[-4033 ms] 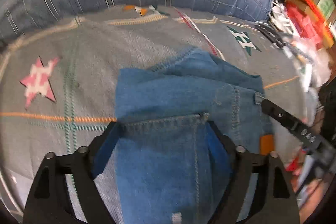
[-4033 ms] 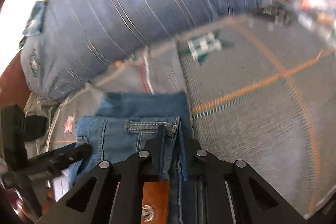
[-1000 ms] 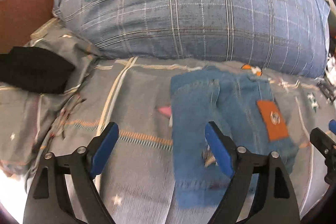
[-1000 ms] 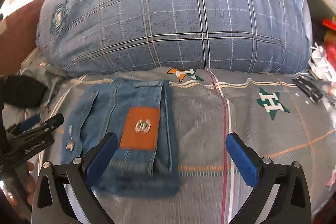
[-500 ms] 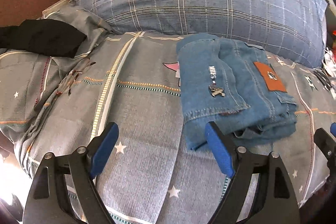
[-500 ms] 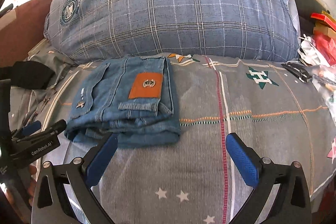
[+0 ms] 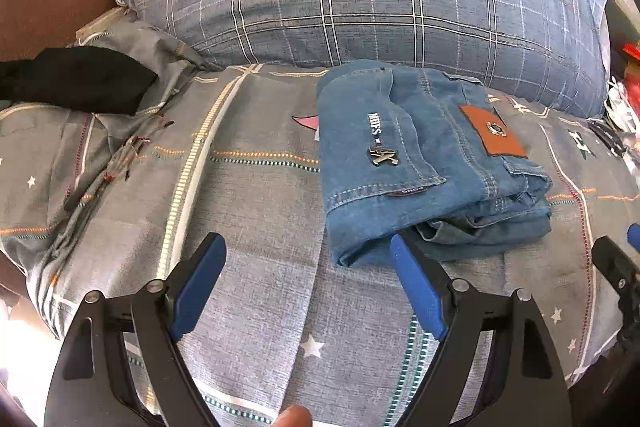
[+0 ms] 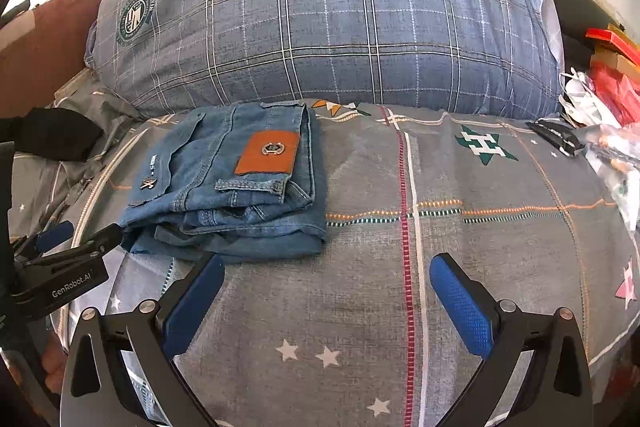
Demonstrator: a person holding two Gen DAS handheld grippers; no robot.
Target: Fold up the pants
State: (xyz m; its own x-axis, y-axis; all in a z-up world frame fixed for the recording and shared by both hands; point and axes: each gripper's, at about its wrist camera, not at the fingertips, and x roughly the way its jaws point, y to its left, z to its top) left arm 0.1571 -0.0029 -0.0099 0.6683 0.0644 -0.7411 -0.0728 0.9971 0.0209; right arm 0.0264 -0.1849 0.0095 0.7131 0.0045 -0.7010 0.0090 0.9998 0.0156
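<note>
Pants (image 8: 236, 187) look folded into a neat bundle on the bed (image 8: 400, 307), just ahead of both tongs, left tongs (image 7: 308, 267) and right tongs (image 8: 326, 287), gaping wide, empty.

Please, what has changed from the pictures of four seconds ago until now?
Both grippers let go of the jeans. Four seconds ago the left gripper had denim between its wide jaws and the right gripper was shut on the cloth; now both stand open with nothing between them, pulled back toward the near edge of the bed. The jeans lie folded, brown patch up. The plaid pillow stayed in place.
</note>
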